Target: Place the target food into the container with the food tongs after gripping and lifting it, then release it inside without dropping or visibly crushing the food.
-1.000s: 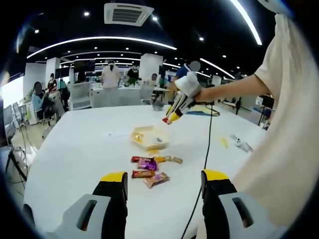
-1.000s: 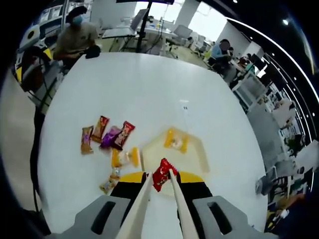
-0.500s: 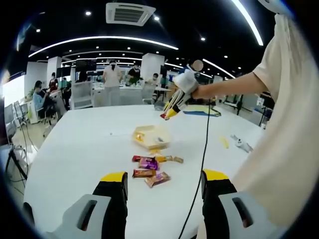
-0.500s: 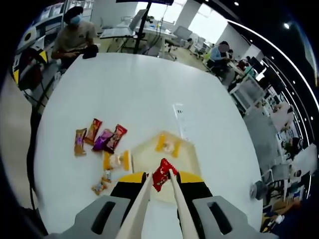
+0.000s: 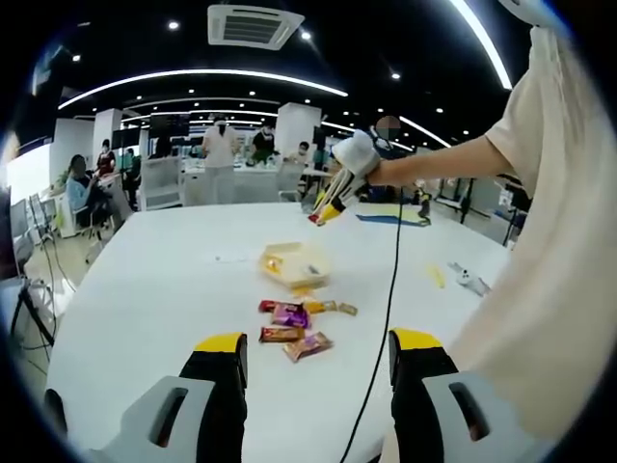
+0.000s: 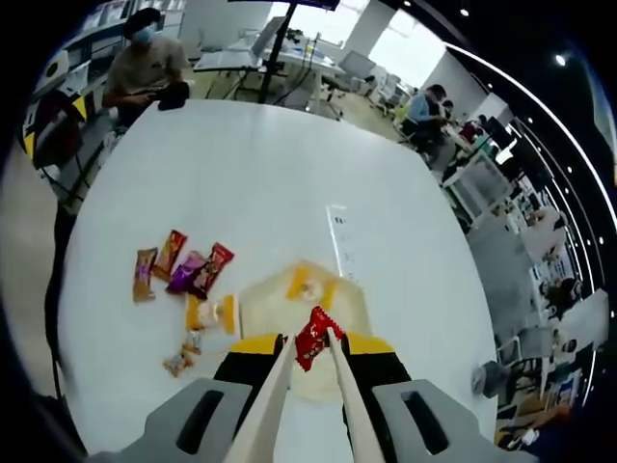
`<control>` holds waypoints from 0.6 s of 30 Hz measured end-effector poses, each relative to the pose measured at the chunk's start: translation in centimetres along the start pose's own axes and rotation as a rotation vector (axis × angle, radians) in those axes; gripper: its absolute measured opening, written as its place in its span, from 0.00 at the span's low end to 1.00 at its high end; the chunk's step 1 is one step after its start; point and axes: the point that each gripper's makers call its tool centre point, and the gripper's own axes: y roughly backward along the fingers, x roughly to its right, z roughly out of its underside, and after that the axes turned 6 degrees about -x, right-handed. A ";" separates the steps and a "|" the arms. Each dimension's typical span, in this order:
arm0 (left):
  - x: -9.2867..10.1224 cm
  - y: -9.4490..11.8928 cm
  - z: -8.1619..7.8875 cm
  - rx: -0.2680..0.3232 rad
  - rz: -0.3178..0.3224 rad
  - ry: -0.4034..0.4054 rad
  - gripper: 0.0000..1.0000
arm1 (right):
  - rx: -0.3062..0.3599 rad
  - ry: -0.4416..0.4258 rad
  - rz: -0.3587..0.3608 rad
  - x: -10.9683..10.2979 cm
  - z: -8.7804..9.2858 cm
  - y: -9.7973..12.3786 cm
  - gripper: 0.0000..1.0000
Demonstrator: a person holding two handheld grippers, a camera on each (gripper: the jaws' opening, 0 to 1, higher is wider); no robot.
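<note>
**Red snack held in tongs over the container**

Left gripper view: left gripper low over the white table, jaws wide apart, nothing between them. Ahead, a loose cluster of wrapped snacks on the table, the pale container just beyond. Higher up, right gripper at the end of an outstretched arm, above the container, a cable trailing down from it.

Right gripper view: right gripper clamped on cream tongs, tong tips pinching a red snack. Snack aloft, directly over the container, which already holds a yellow-wrapped item. Other snacks lying left of the container.
</note>
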 end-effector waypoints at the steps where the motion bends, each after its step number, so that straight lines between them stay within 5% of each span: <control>1: 0.0 0.0 0.0 0.000 -0.001 0.000 0.59 | 0.001 0.000 -0.001 0.1 -0.1 0.0 0.23; 18: -0.8 0.2 0.0 -0.004 -0.011 0.002 0.59 | 0.005 0.039 0.008 1.6 -1.7 -0.5 0.24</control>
